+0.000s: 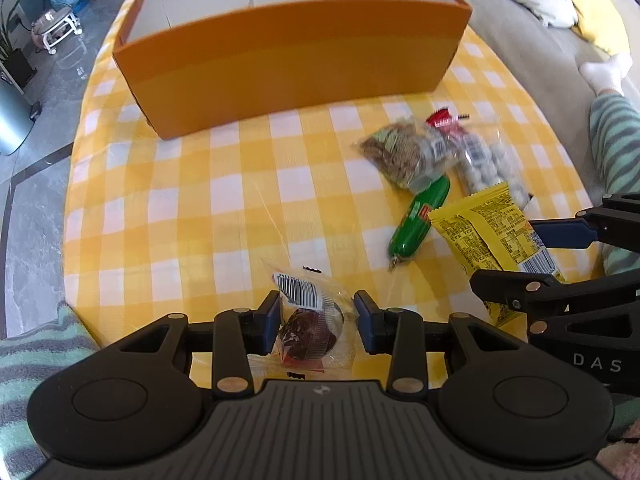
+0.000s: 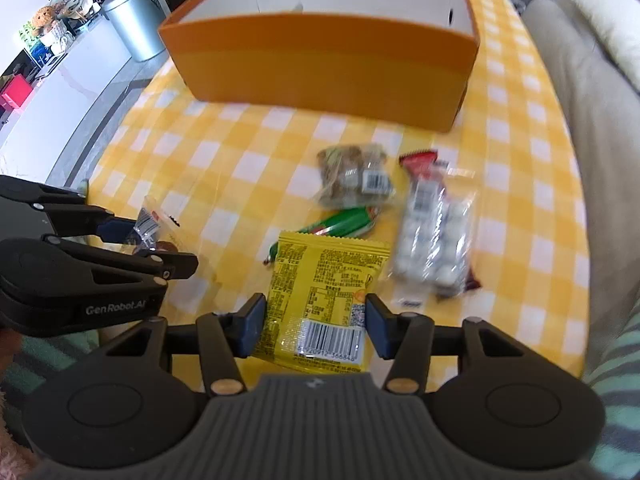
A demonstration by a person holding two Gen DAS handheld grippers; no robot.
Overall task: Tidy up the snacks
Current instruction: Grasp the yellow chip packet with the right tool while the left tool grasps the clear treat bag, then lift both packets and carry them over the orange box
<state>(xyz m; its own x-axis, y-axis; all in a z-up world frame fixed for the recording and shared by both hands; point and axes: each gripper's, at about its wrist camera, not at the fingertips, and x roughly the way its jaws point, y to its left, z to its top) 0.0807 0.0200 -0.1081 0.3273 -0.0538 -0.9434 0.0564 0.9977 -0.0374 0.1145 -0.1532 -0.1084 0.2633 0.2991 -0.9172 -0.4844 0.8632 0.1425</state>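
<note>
Snacks scattered on tabletop (image 1: 224, 184) with yellow-white check cloth. Orange box (image 1: 288, 68), white inside, sits at the far end, open top.

Left gripper (image 1: 316, 316) clamped on clear-wrapped chocolate cake (image 1: 308, 332), barcode label facing up; pads press the wrapper from both sides, near tabletop's front edge. In the right wrist view the left gripper (image 2: 132, 236) shows at left with the same packet.

Right gripper (image 2: 314, 324) has yellow snack packet (image 2: 324, 292) between its pads, barcode end toward the camera; left pad touches the packet, right pad seems just at its edge, so grip looks likely but not certain.

Loose on cloth between box and grippers: green sausage stick (image 1: 420, 216) just beside the yellow packet, clear bag of brown nuts (image 1: 400, 156), clear bag of white round candies (image 2: 432, 240), red wrapper (image 2: 418, 160) touching the candies.

Striped sleeve (image 1: 612, 136) at right edge.
</note>
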